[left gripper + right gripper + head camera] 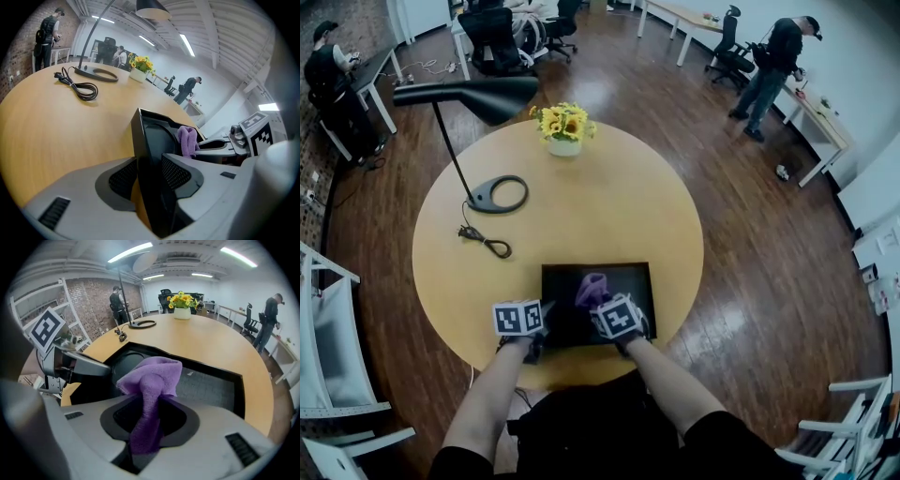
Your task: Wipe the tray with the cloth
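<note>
Left gripper (149, 176) fingers, low over the worktop (600, 206), are clamped on the rim of the tray (598, 267). The cloth (154, 373), pinched between the right gripper (151, 416) fingers, should be pressed flat and swept evenly.

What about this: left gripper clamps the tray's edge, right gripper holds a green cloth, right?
No: the cloth is purple, not green, as the right gripper view shows. The left gripper does clamp the tray by its edge, and the right gripper holds it.
</note>
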Demonstrator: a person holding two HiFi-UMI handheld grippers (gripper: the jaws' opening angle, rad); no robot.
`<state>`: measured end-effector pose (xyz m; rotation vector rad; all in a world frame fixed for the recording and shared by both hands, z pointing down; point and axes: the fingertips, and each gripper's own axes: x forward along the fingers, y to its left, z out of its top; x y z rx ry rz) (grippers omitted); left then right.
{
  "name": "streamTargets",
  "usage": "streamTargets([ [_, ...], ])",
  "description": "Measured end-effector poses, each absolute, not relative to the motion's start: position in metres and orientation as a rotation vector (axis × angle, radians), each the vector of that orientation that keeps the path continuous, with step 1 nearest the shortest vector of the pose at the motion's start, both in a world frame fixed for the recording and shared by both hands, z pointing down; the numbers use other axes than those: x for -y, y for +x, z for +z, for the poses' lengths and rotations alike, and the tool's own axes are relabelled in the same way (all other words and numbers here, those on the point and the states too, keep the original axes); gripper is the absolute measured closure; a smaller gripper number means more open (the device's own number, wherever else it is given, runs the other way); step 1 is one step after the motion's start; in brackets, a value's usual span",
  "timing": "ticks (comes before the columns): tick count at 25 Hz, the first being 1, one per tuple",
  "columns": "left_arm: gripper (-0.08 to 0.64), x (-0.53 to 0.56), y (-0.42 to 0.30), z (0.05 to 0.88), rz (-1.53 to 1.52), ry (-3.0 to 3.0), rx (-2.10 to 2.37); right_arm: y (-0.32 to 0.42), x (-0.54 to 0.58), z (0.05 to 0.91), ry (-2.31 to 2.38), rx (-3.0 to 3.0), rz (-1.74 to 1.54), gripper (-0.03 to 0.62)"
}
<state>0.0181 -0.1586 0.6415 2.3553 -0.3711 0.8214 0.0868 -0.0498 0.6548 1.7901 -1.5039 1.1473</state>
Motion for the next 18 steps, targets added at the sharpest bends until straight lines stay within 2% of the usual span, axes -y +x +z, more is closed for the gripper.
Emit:
streamTargets([
  [6, 0.391, 0.159, 0.018, 0.642, 0.819, 2.354, 0.364, 0.127, 0.015, 0.658, 1.802, 1.392, 1.068, 0.482],
  [18, 0.391, 0.159, 0.019, 0.642, 0.83, 2.372, 0.369, 0.153, -0.02, 0.661, 1.664, 1.261, 1.017, 0.482],
])
